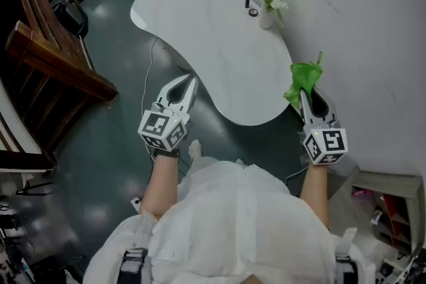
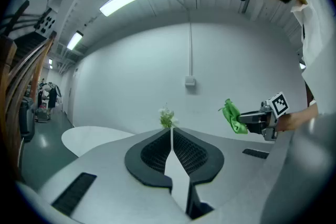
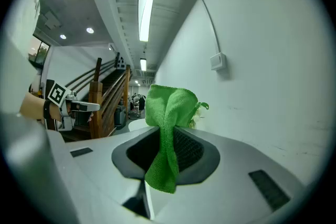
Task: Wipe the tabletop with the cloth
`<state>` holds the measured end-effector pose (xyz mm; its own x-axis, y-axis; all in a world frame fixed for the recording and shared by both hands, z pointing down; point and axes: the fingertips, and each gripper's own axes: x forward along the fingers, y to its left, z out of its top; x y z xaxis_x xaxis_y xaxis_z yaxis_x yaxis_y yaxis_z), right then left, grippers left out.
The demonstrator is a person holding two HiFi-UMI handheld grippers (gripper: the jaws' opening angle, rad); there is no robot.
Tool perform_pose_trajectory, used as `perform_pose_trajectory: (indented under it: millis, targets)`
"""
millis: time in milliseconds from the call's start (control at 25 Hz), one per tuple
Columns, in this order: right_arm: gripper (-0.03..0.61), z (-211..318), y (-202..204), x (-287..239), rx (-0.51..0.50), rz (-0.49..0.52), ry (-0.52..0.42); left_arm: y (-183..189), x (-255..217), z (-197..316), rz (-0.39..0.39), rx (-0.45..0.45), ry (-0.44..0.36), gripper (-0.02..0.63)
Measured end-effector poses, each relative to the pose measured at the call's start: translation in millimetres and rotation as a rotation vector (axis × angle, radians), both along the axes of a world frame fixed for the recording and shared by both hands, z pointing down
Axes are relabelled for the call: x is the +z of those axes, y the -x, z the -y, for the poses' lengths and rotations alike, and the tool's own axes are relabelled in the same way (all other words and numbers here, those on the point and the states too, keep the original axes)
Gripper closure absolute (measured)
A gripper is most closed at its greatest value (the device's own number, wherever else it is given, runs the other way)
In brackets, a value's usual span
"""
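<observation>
Your right gripper has its jaws clenched on the green cloth. The cloth is pinched at its middle. One bunched end stands out past the jaw tips and a loose tail hangs back inside the jaw opening. From the head view, the cloth sits at the near right edge of the white bench, close beside the wall. Contact between cloth and surface cannot be confirmed.

Your left gripper has its jaws closed tip to tip, with nothing between them. It is held over the floor, just short of the bench's near edge and well apart from the right gripper.

Obstructions noted ahead of both jaws: a flower vase stands on the far side of the bench near the wall, with two small dark items just beside it. A cable trails on the floor left of the left jaws. A wooden staircase stands further left.
</observation>
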<state>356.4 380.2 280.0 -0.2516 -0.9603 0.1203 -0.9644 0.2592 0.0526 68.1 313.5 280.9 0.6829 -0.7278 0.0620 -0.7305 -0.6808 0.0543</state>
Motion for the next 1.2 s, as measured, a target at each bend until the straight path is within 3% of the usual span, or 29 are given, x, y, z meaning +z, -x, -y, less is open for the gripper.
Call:
perform_pose_trajectory:
  millis: [520, 680, 1200]
  targets:
    - [0.506, 0.5, 11.8, 1.0, -0.021, -0.007, 0.009, 6.6, -2.8, -3.6, 0.009, 0.01, -0.003, 0.587]
    - [0.506, 3.2, 19.9, 3.4, -0.046, 0.037, 0.01, 15.1, -1.3, -4.6, 0.015, 0.003, -0.001, 0.587]
    - [0.506, 67.3, 111.9, 11.1, -0.089, 0.066, 0.055, 108.0, 4.9, 44.2, 0.004, -0.04, 0.031, 0.587]
